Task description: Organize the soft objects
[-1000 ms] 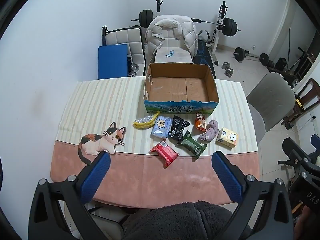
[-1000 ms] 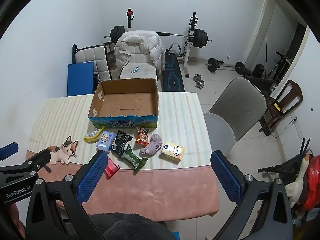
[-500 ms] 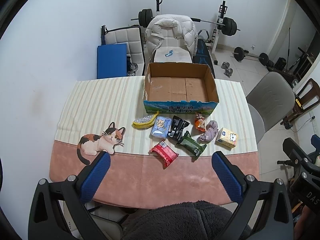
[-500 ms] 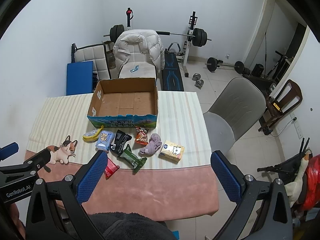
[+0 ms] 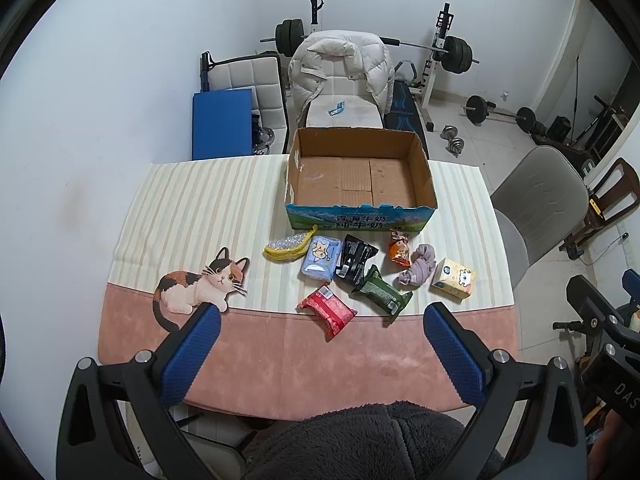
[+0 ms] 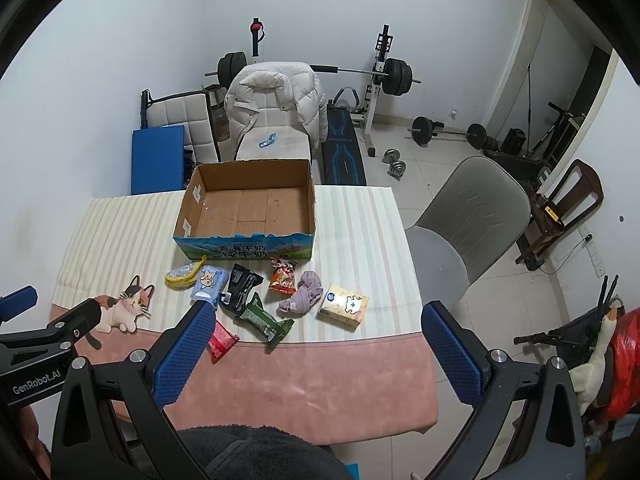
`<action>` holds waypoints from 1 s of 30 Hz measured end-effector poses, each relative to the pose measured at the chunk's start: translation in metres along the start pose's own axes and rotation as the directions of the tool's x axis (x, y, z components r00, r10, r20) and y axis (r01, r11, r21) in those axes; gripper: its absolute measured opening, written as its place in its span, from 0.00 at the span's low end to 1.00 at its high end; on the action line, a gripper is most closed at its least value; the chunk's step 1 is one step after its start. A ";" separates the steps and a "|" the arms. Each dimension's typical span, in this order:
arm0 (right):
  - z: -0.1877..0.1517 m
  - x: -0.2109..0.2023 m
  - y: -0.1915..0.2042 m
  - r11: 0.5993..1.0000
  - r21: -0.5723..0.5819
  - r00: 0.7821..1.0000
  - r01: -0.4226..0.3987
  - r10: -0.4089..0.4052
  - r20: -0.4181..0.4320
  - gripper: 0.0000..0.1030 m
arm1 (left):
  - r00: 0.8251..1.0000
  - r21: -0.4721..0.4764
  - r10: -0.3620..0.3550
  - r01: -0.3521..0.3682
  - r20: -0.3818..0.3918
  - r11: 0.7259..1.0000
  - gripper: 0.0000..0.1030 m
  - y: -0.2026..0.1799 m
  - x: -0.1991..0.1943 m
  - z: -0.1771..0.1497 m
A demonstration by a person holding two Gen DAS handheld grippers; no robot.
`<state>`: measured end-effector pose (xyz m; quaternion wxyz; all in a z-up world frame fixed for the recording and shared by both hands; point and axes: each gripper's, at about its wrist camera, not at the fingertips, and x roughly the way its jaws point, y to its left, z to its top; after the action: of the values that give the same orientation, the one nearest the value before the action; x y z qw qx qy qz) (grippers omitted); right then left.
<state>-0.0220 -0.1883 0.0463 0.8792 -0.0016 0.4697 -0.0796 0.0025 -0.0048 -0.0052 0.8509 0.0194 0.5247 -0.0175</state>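
- Left wrist view: left gripper [image 5: 322,344] held high over the near edge of the worktop [image 5: 280,356], jaws wide apart, nothing between them.
- Cardboard box [image 5: 360,178] sits open at 12 o'clock on the worktop, upright; its floor shows bare cardboard.
- The soft objects lie in a loose cluster just in front of the box. From 9 o'clock toward 3 o'clock: yellow scrubber [image 5: 289,243], blue tissue pack [image 5: 321,258], black pouch [image 5: 354,261], orange snack bag [image 5: 400,247], grey sock [image 5: 420,267], yellow tissue box [image 5: 453,279].
- Green pouch [image 5: 382,294] lies nearer, touching the black pouch; red pouch [image 5: 328,311] is nearest of all, on the line where stripes meet pink.
- Printed cat [image 5: 200,286] on the cloth at 9 o'clock of the cluster, apart from it.
- Right wrist view: right gripper [image 6: 316,354] likewise high above the near edge, jaws spread wide and holding nothing.
- Cardboard box [image 6: 248,204] now at 11 o'clock; grey sock [image 6: 304,292] and yellow tissue box [image 6: 344,306] near centre, just beside each other, not touching as far as can be told.
- Red pouch [image 6: 222,340] partly hidden behind the blue finger pad at 9 o'clock.
- Left gripper [image 6: 18,304] shows at 9 o'clock, at the frame edge; only part of it visible.
- Grey chair [image 6: 468,220] stands at 3 o'clock beside the worktop.
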 end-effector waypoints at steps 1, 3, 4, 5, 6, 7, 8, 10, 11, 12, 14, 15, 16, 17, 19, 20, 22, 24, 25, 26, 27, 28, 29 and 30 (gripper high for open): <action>0.000 0.000 0.000 1.000 0.000 1.000 -0.001 0.001 0.001 1.00 | 1.000 0.000 -0.002 0.002 0.001 1.000 1.00 0.000 0.000 0.001; 0.001 -0.001 0.000 1.000 0.000 1.000 0.002 -0.002 0.003 1.00 | 1.000 0.001 -0.004 0.004 0.002 1.000 1.00 -0.001 0.000 0.002; 0.001 -0.001 0.001 1.000 0.001 1.000 0.002 -0.002 0.003 1.00 | 1.000 0.002 -0.005 0.005 0.002 1.000 1.00 -0.001 0.001 0.003; 0.001 -0.002 0.000 1.000 0.001 1.000 0.002 -0.002 0.002 1.00 | 1.000 0.002 -0.004 0.004 0.002 1.000 1.00 -0.001 0.001 0.004; 0.001 -0.002 0.000 1.000 0.000 1.000 0.003 -0.003 0.003 1.00 | 1.000 0.001 -0.004 0.004 0.001 1.000 1.00 -0.001 0.001 0.004; 0.002 -0.001 0.001 1.000 0.000 1.000 0.002 -0.002 0.003 1.00 | 1.000 -0.001 -0.005 0.005 0.001 1.000 1.00 -0.002 0.000 0.005; 0.002 -0.002 0.001 1.000 0.000 1.000 0.001 -0.001 0.002 1.00 | 1.000 0.000 -0.004 0.004 0.003 1.000 1.00 -0.002 0.000 0.003; 0.002 -0.002 0.001 1.000 0.000 1.000 0.003 -0.003 0.003 1.00 | 1.000 0.002 -0.003 0.003 0.004 1.000 1.00 -0.003 0.000 0.004; 0.003 -0.002 0.001 1.000 0.001 1.000 0.002 -0.002 0.002 1.00 | 1.000 0.001 -0.003 0.003 0.002 1.000 1.00 -0.001 0.001 0.003; 0.002 -0.002 0.001 1.000 0.002 1.000 0.001 -0.001 0.003 1.00 | 1.000 -0.001 -0.005 0.005 0.002 1.000 1.00 -0.001 0.000 0.003; 0.003 -0.003 0.001 1.000 0.003 1.000 0.000 0.000 0.004 1.00 | 1.000 0.002 -0.004 0.004 0.004 1.000 1.00 -0.001 0.001 0.003; 0.003 -0.003 0.001 1.000 0.003 1.000 0.000 0.000 0.004 1.00 | 1.000 0.002 -0.004 0.004 0.003 1.000 1.00 -0.001 0.001 0.003; 0.003 -0.003 0.001 1.000 0.002 1.000 0.000 0.000 0.005 1.00 | 1.000 0.003 -0.006 0.006 0.004 1.000 1.00 -0.001 0.001 0.004; 0.004 -0.003 0.001 1.000 0.001 1.000 0.000 0.000 0.004 1.00 | 1.000 0.002 -0.005 0.005 0.004 1.000 1.00 0.000 0.001 0.003; 0.003 -0.004 0.001 1.000 0.000 1.000 -0.001 0.001 0.006 1.00 | 1.000 0.003 -0.005 0.005 0.009 1.000 1.00 -0.001 -0.002 0.004; 0.004 -0.004 0.001 1.000 -0.001 1.000 -0.002 0.002 0.007 1.00 | 1.000 0.003 -0.006 0.006 0.011 1.000 1.00 -0.001 -0.003 0.004; 0.004 -0.004 0.002 1.000 -0.001 1.000 -0.001 0.001 0.009 1.00 | 1.000 0.003 -0.005 0.005 0.014 1.000 1.00 -0.003 -0.004 0.006; 0.004 -0.007 0.003 1.000 0.000 1.000 -0.004 0.004 0.012 1.00 | 1.000 0.002 -0.007 0.007 0.012 1.000 1.00 -0.002 -0.003 0.004; 0.004 -0.008 0.003 1.000 0.000 1.000 -0.002 0.002 0.014 1.00 | 1.000 0.003 -0.006 0.006 0.012 1.000 1.00 -0.003 -0.004 0.005; 0.003 -0.008 0.003 1.000 0.001 1.000 -0.005 0.005 0.014 1.00 | 1.000 0.003 -0.007 0.007 0.012 1.000 1.00 -0.001 -0.003 0.005; 0.004 -0.009 0.003 1.000 0.001 1.000 -0.008 0.007 0.014 1.00 | 1.000 0.002 -0.007 0.007 0.013 1.000 1.00 -0.001 -0.003 0.004; 0.003 -0.009 0.003 1.000 0.000 1.000 -0.005 0.005 0.016 1.00 | 1.000 0.002 -0.007 0.007 0.014 1.000 1.00 -0.002 -0.004 0.005; 0.002 -0.009 0.004 1.000 0.000 1.000 -0.005 0.005 0.017 1.00 | 1.000 0.001 -0.006 0.006 0.017 1.000 1.00 -0.001 -0.005 0.004; 0.002 -0.009 0.003 1.000 0.001 1.000 -0.008 0.008 0.018 1.00 | 1.000 0.000 -0.005 0.005 0.019 1.000 1.00 -0.002 -0.006 0.004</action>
<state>-0.0248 -0.1837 0.0550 0.8838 -0.0002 0.4616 -0.0763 0.0037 -0.0067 0.0021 0.8558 0.0178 0.5167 -0.0200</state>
